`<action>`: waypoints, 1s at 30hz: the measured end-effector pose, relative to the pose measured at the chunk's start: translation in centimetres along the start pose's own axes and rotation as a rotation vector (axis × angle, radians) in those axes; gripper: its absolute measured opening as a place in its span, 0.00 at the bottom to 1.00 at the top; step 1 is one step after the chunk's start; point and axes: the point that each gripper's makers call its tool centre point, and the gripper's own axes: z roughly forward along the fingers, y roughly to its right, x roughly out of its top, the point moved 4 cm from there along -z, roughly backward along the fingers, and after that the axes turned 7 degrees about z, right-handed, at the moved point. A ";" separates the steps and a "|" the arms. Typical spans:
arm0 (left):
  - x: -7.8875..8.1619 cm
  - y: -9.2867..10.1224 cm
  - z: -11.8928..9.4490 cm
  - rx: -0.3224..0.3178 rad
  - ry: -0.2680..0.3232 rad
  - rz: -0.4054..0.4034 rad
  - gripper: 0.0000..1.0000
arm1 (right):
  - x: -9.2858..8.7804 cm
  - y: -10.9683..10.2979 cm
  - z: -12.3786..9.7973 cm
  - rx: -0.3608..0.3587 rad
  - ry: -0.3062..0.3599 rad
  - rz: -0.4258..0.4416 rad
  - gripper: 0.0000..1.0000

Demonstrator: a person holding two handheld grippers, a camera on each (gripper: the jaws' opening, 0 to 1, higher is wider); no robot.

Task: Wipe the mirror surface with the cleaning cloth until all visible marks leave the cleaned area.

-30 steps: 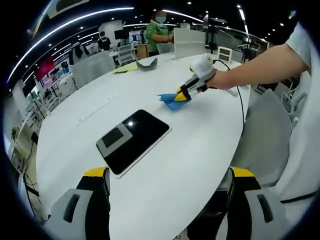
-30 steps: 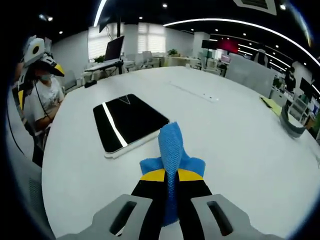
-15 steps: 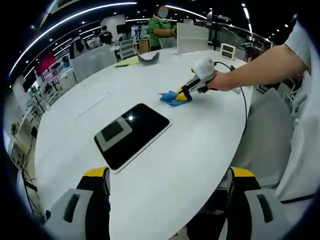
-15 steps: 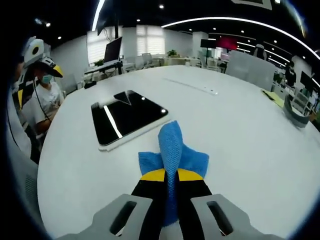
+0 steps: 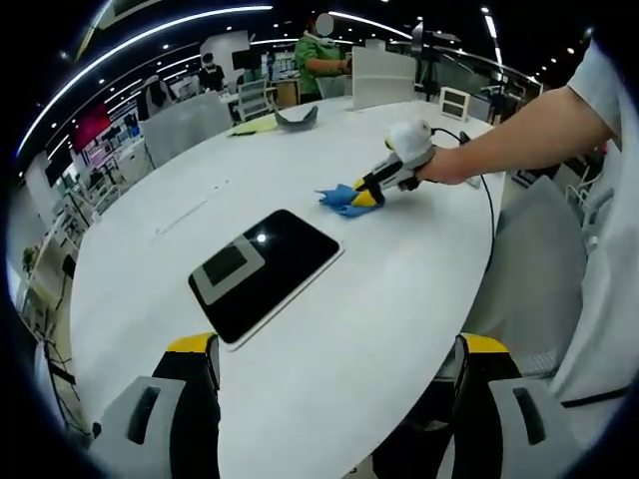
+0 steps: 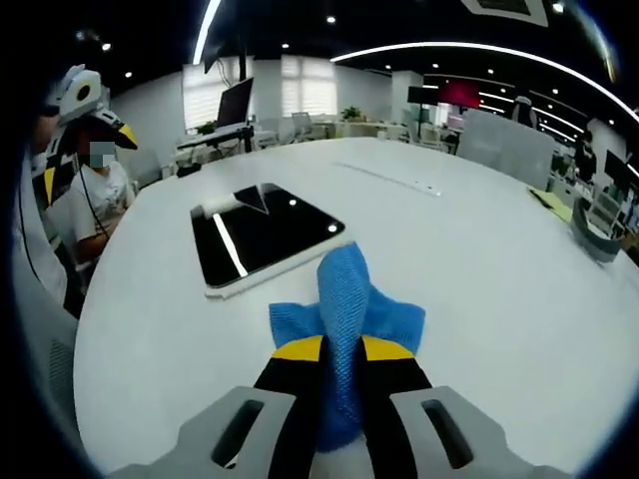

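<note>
**Cloth in my right jaws, mirror not yet touched**

My right gripper point(image 6: 337, 351) has its jaws clenched on the blue cleaning cloth point(image 6: 344, 299), whose loose folds trail onto the white counter point(image 6: 479, 249). The mirror point(image 6: 265, 236), a dark flat slab with a pale rim, lies just ahead of the cloth, apart from it. My left gripper point(image 5: 334, 389) hangs back with its jaws released, holding nothing, over the near counter edge.

I judge the risks to be these: the mirror lies unpinned, so a firm wipe could shove it along the smooth counter; and the bunched cloth may drag under a yellow jaw tip, letting hard plastic scrape the glass.
</note>
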 end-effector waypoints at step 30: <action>-2.8 -2.4 -2.0 0.049 0.014 -0.064 0.99 | 3.8 -5.8 -2.5 0.031 -0.025 0.064 0.49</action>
